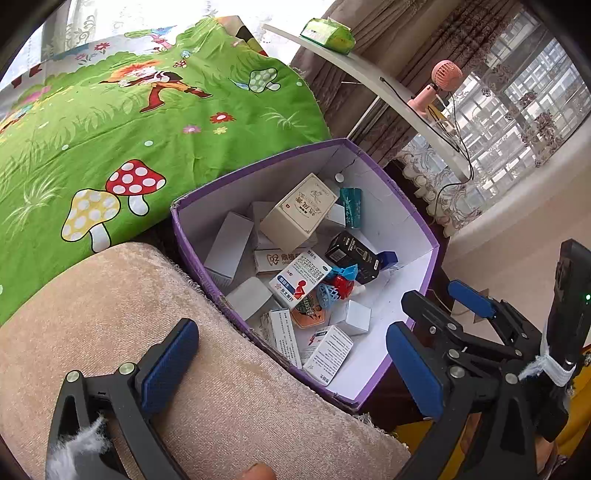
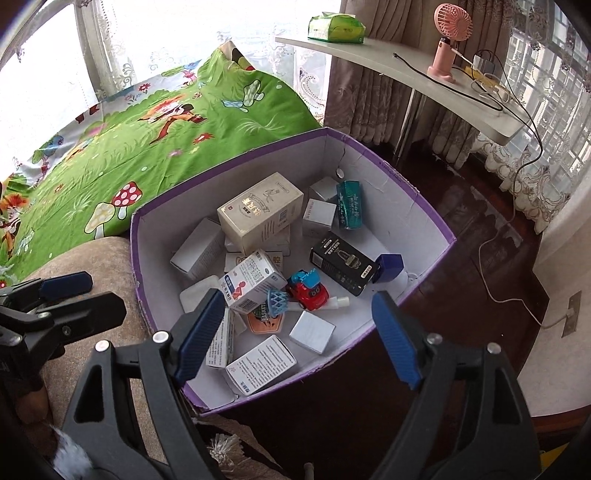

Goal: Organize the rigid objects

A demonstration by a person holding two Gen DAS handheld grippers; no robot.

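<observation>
A purple cardboard box (image 1: pixel 402 206) (image 2: pixel 413 206) with a white inside holds several small cartons: a cream box (image 1: pixel 299 212) (image 2: pixel 260 212), a black box (image 1: pixel 351 254) (image 2: pixel 343 260), a teal carton (image 2: pixel 349 208), a red toy car (image 2: pixel 308 291) and white medicine boxes (image 2: pixel 255 282). My left gripper (image 1: pixel 291 365) is open and empty over the beige cushion at the box's near edge. My right gripper (image 2: pixel 299 339) is open and empty above the box's near side; it also shows in the left wrist view (image 1: pixel 469 306). The left gripper shows at the left of the right wrist view (image 2: pixel 70 291).
A beige plush cushion (image 1: pixel 129 314) lies left of the box. A green cartoon bedspread (image 1: pixel 129 122) lies behind. A white shelf (image 2: pixel 424 70) carries a pink fan (image 2: pixel 448 40), a tissue pack (image 2: pixel 336 27) and cables. Dark wood floor (image 2: pixel 461 236) lies to the right.
</observation>
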